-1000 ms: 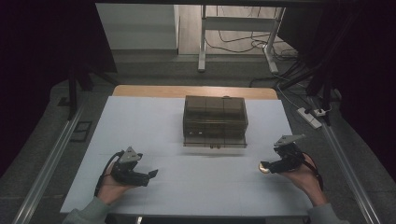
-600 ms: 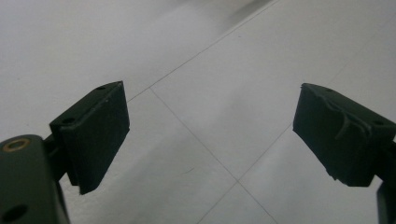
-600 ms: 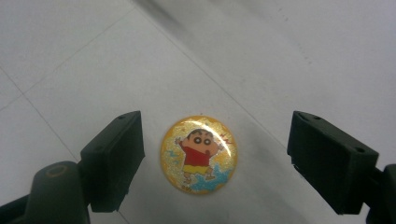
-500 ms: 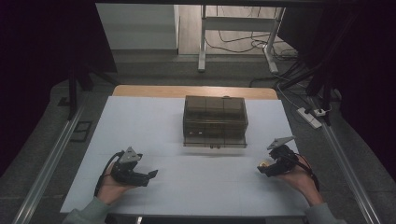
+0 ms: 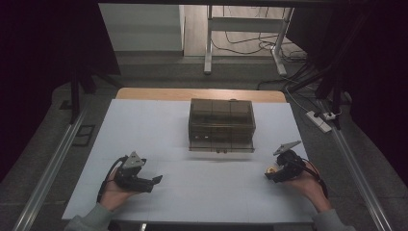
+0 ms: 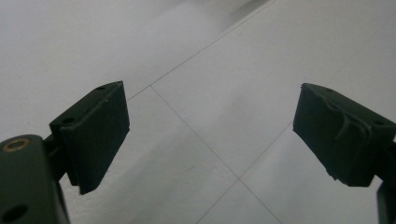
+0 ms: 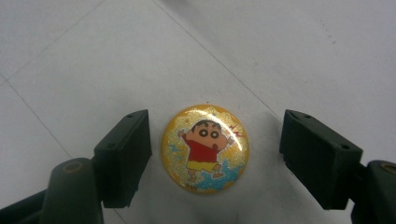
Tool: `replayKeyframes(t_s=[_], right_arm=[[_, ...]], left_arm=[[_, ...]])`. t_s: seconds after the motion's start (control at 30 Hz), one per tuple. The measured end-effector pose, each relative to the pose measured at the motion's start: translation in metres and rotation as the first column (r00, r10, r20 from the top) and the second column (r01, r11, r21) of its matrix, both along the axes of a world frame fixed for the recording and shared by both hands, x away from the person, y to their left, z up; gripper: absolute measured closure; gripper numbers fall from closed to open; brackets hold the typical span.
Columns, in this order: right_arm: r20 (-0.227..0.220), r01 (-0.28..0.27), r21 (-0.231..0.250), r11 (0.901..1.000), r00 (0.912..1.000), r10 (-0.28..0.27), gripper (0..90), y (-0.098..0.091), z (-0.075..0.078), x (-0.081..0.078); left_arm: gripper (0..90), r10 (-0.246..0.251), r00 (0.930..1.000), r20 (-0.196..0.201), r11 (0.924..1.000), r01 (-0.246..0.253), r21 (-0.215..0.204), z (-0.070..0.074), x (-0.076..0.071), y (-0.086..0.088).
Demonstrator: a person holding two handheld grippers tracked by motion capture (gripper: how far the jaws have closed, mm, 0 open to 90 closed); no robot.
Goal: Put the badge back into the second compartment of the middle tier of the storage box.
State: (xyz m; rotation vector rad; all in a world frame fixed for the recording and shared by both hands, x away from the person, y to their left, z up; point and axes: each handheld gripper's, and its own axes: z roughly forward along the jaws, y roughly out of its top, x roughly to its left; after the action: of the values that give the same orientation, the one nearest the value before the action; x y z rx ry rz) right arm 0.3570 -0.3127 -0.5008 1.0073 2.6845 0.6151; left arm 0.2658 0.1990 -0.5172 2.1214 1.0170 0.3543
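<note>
Right gripper view: the round cartoon badge [image 7: 205, 148] lies flat on the white worktop [image 7: 93, 56] between the right claw [image 7: 215, 158], whose jaws, just closing, straddle it untouched for a pickup, while the left claw [image 6: 210, 140] waits released, holding nothing.

The round badge [image 7: 205, 149] glows golden yellow, glittery, with a cartoon child in a red shirt and yellow shorts, black hair, and light blue splashes around the feet. Black pads on the right gripper [image 7: 215, 154], black pads on the left gripper [image 6: 212, 135] too, with a brass-coloured ring on one jaw arm. The tabletop [image 5: 163, 125] is pale bluish white, crossed by thin grey lines, with a tan wooden edge at the far side. The box [image 5: 221, 124] is smoky, see-through brownish grey.
</note>
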Motion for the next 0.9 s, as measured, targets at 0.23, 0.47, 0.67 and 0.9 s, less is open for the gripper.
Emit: replayKeyframes(t_s=[0.23, 0.47, 0.67, 0.9], right_arm=[[-0.009, 0.002, 0.008, 1.0000, 1.0000, -0.002, 30.8, -0.0004, 0.0002, 0.0003], [-0.016, -0.012, 0.007, 0.9999, 0.9998, 0.012, 43.9, 0.0014, 0.0019, -0.0020], [-0.015, -0.001, 0.012, 0.9999, 0.9999, 0.001, 47.2, 0.0010, 0.0022, -0.0026], [-0.012, -0.003, 0.024, 0.9997, 0.9999, 0.004, 47.3, -0.0006, 0.0021, -0.0029]], left_arm=[[11.1, 0.000, 1.0000, 0.000, 1.0000, 0.000, 0.003, 0.0000, -0.0002, 0.0000], [11.1, 0.000, 1.0000, 0.001, 1.0000, 0.000, 0.004, 0.0000, -0.0004, 0.0001], [11.1, -0.002, 1.0000, 0.001, 1.0000, 0.002, 0.005, 0.0001, -0.0007, 0.0007], [11.1, 0.000, 1.0000, 0.000, 1.0000, 0.000, 0.004, -0.0004, -0.0002, 0.0003]])
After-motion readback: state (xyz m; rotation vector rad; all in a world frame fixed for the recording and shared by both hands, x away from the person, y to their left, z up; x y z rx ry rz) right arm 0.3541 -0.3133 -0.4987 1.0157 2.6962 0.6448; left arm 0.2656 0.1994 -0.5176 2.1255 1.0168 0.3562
